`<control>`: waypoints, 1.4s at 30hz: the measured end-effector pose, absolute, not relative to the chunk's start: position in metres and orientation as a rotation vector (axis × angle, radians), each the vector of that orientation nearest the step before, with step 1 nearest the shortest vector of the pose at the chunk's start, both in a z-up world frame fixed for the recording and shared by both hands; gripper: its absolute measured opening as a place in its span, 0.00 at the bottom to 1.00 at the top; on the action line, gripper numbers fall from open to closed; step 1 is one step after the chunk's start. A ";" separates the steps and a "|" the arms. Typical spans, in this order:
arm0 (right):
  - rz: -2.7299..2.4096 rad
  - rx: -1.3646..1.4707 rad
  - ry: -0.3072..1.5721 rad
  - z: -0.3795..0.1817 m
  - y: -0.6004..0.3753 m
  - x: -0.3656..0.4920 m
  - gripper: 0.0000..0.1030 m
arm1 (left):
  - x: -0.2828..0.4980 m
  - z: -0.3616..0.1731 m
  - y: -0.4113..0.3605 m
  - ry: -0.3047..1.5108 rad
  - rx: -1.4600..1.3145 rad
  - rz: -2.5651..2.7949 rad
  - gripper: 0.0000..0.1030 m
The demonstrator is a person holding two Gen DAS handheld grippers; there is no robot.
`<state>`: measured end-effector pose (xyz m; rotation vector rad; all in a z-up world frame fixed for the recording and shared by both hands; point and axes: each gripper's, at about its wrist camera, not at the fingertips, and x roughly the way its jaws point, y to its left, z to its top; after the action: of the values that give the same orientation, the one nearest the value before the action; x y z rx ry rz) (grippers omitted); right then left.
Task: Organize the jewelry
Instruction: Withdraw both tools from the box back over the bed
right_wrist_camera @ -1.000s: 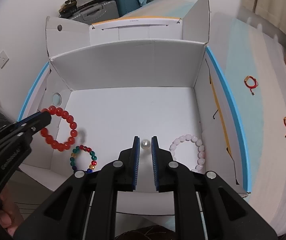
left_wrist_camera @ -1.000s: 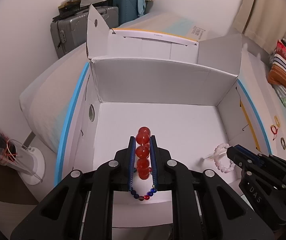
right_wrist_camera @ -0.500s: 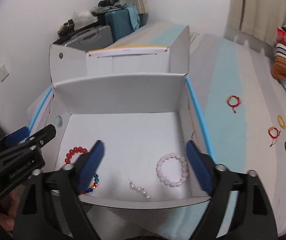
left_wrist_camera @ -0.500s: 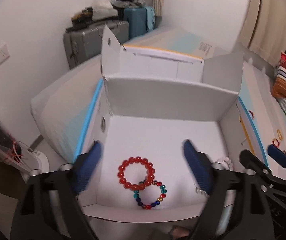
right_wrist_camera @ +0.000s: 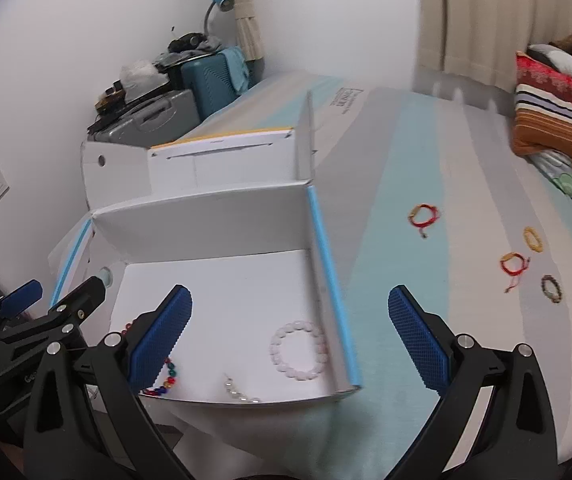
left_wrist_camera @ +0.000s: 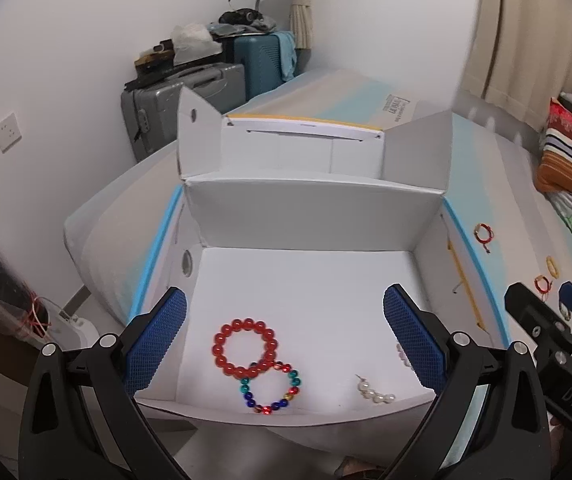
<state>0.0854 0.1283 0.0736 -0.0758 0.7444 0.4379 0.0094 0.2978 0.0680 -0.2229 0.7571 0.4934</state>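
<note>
Four pieces are already laid on the floor of the open white box (left_wrist_camera: 318,216), which is set on the bed (right_wrist_camera: 426,184), probably so that loose jewelry can be gathered in one place. At the near left the red bracelet (left_wrist_camera: 245,347) is seen, overlapped at its near edge by the multicolour bracelet (left_wrist_camera: 271,390); a short pearl piece (left_wrist_camera: 375,392) is found near the front wall, and the pink bracelet (right_wrist_camera: 299,350) lies close against the right wall. The left tongs (left_wrist_camera: 284,340) have just been opening and are spread wide, with nothing pressed between the pads; they are held above the red bracelet, tipped downward into the box. The right tongs (right_wrist_camera: 290,344) have likewise just been opening and are spread wide and empty, angled down over the box's right wall, so that the pink bracelet is framed between the pads without being touched. Four more bracelets (right_wrist_camera: 424,216) are left well apart on the bed to the right, and these are judged to be what remains.
</note>
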 end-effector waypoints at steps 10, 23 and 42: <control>0.347 -0.058 0.705 0.086 0.062 0.100 0.92 | 0.031 0.080 0.248 0.748 -0.191 0.445 0.94; 0.178 -0.025 0.683 0.087 -0.053 0.138 0.92 | 0.091 0.080 0.151 0.727 -0.122 0.328 0.94; -0.011 -0.069 0.762 0.019 -0.196 0.251 0.92 | 0.212 0.010 0.014 0.787 -0.016 0.092 0.94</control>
<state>0.2507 -0.1964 0.0187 -0.0694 0.7617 -0.0111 0.2120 0.0145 0.0098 -0.0164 0.7871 0.0921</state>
